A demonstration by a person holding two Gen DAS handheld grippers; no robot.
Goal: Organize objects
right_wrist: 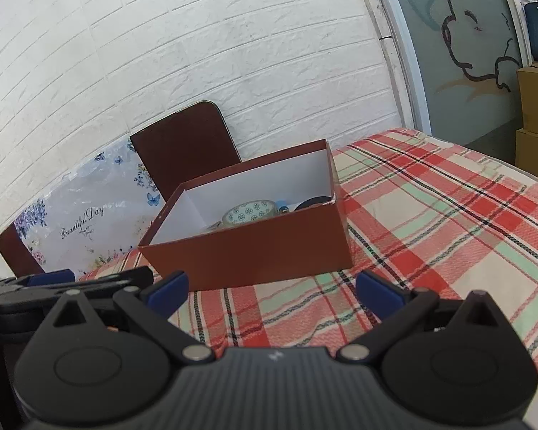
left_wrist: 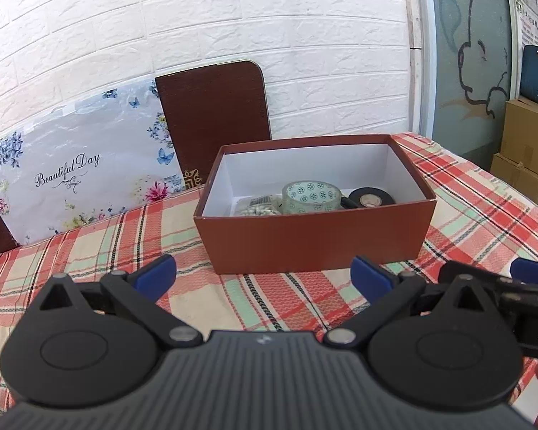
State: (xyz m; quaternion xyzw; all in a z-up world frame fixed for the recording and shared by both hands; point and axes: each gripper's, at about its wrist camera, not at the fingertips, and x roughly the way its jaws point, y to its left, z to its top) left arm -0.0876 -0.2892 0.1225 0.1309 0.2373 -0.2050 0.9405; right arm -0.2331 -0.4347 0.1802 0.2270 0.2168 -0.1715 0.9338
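Note:
A brown open box (left_wrist: 315,242) with a white inside stands on the plaid tablecloth (left_wrist: 287,297). In it lie a patterned tape roll (left_wrist: 310,197), a black tape roll (left_wrist: 371,197) and a small bag of white bits (left_wrist: 256,208). My left gripper (left_wrist: 263,279) is open and empty, just in front of the box. The box also shows in the right wrist view (right_wrist: 247,251), with the patterned roll (right_wrist: 249,212) inside. My right gripper (right_wrist: 272,292) is open and empty, in front of the box's near right corner. The right gripper's fingers (left_wrist: 484,283) reach in at the left view's right edge.
A dark brown lid or board (left_wrist: 213,118) and a floral "Beautiful Day" panel (left_wrist: 79,168) lean on the white brick wall behind the table. Cardboard boxes (left_wrist: 527,143) are stacked beyond the table's right edge. The plaid cloth (right_wrist: 448,215) stretches to the right of the box.

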